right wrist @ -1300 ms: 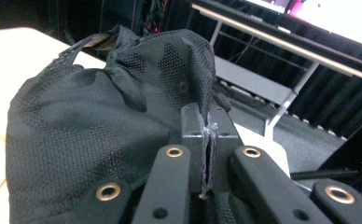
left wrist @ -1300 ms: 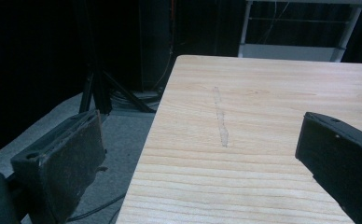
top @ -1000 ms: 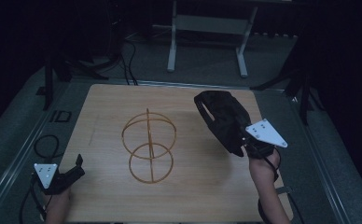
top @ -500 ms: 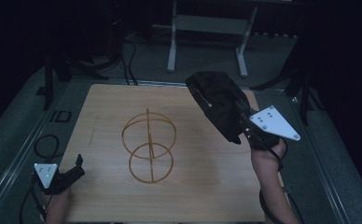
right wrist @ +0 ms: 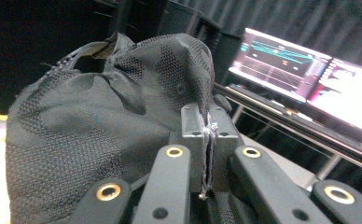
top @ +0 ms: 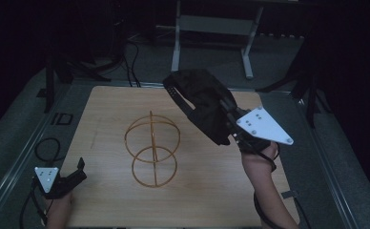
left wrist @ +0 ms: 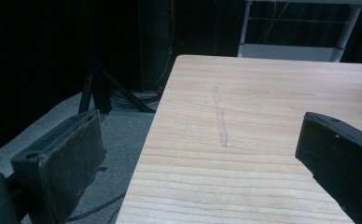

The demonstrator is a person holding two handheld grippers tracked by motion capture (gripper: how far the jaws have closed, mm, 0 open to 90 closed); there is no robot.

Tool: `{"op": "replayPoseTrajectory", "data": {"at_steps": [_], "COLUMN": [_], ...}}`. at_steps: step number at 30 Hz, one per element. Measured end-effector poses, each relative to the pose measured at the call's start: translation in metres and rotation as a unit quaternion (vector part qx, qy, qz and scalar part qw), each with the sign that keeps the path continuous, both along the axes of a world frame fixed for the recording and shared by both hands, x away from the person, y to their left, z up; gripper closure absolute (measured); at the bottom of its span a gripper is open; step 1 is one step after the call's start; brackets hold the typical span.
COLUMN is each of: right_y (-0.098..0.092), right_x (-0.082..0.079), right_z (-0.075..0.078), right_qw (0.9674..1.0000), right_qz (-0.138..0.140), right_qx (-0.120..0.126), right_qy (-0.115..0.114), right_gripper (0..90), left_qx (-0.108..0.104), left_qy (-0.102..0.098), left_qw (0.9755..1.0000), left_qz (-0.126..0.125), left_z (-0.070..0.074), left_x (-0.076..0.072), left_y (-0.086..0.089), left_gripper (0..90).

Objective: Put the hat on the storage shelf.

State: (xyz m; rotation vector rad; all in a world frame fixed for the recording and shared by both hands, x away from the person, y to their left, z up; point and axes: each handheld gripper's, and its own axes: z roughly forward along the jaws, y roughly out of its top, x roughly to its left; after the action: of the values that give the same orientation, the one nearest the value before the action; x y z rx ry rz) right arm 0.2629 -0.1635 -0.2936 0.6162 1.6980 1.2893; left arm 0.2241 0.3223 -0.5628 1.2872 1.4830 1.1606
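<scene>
Okay, left gripper (top: pixel 73 177) sits at the table's (top: pixel 102 210) near-left corner, jaws wide apart, holding nothing. We see the wire frame (top: pixel 152 148) mid-table, and the right gripper (top: pixel 223 117) clamped on a black mesh cloth (top: pixel 202 102) (raised above the table).

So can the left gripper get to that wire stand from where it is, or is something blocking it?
Probably yes. The left gripper sits open at the table's near left corner, and only bare wood lies between it and the wire stand. The right gripper holds the black mesh cap up, off to the stand's right.
</scene>
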Motion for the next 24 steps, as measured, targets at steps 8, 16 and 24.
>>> {"op": "replayPoseTrajectory", "data": {"at_steps": [8,16,24], "right_y": [0.033,0.06,0.091], "right_x": [-0.007,-0.014,-0.02], "right_z": [0.003,0.001,-0.016], "right_qw": [0.9992,0.9971,0.9925], "right_qz": [0.029,0.069,0.113], "right_qx": [-0.021,-0.032,-0.045], "right_qy": [-0.014,-0.01,0.017], "right_gripper": [88.0,88.0,87.9], "left_qx": [0.001,0.001,0.001], "left_qy": [-0.001,0.0,-0.001], "left_qw": [1.0,1.0,1.0], "left_qz": [-0.001,-0.002,-0.003], "left_z": [0.0,0.0,0.0], "left_x": [0.0,0.0,0.0], "left_y": [0.0,0.0,0.0], "left_gripper": [1.8,1.8,1.8]}}
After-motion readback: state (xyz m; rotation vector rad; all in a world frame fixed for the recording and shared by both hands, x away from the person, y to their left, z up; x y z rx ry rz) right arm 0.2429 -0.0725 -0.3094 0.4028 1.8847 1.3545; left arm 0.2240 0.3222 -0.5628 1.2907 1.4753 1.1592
